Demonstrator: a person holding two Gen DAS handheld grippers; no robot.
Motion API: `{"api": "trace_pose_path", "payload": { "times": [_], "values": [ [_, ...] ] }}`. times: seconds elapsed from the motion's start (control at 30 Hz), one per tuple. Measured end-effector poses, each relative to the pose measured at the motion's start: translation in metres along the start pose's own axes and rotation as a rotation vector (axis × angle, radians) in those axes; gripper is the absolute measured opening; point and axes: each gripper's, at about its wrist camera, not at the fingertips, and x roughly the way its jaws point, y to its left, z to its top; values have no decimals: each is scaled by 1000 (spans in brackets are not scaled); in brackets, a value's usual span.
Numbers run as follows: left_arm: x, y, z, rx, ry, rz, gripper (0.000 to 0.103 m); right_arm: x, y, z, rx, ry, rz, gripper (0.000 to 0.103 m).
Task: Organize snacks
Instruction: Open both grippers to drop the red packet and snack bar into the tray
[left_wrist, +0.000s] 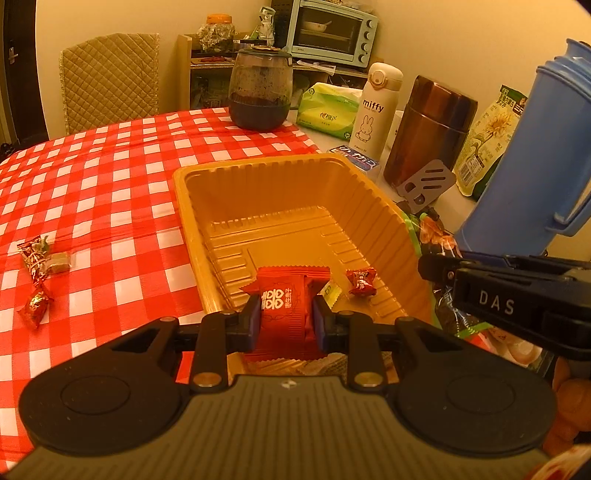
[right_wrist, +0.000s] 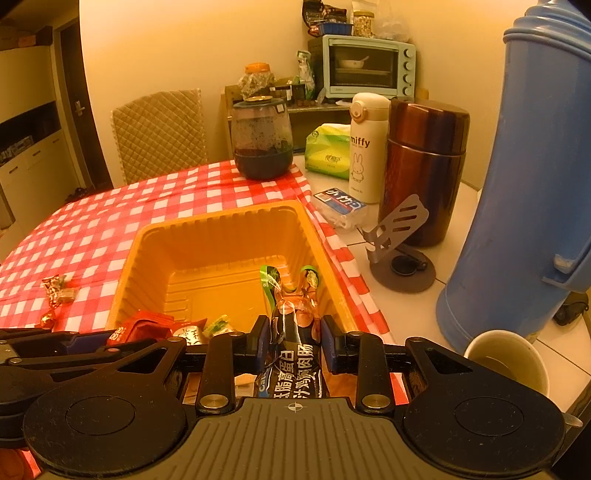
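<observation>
Tray (left_wrist: 369, 206) glossy gold plastic, ribbed walls. Cloth (left_wrist: 110, 177) thin red-check plastic sheet, creased. Red packet (left_wrist: 284, 314) matt crinkled wrapper. Sausage pack (right_wrist: 295, 332) shiny clear film. Brown flask (right_wrist: 424, 166) polished metal. Blue jug (right_wrist: 524, 221) smooth plastic. Chair cover (left_wrist: 110, 77) quilted fabric. Cup (right_wrist: 509, 362) paper.

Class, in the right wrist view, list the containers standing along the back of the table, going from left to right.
Dark glass jar → green tissue pack → white miffy bottle → brown steel flask → blue thermos jug.
</observation>
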Motion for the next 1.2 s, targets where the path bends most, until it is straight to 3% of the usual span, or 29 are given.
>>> {"api": "trace_pose_path", "payload": {
  "times": [0.87, 0.97, 1.07, 1.1, 1.2],
  "values": [
    [-38, 38, -10, -95, -61, 26, 31, 24, 17, -1, -32, 32, 36, 30],
    [-39, 40, -11, -101, -60, 29, 33, 25, 15, -1, -5, 29, 90, 31],
    [-42, 42, -13, -107, -57, 31, 34, 23, 13, -2, 18, 26, 100, 36],
    [-43, 43, -14, -109, -57, 33, 34, 21, 12, -3, 25, 26, 93, 42],
    [-49, 45, -16, -120, -57, 36, 35, 15, 9, -4, 44, 30, 84, 44]
  ]
}}
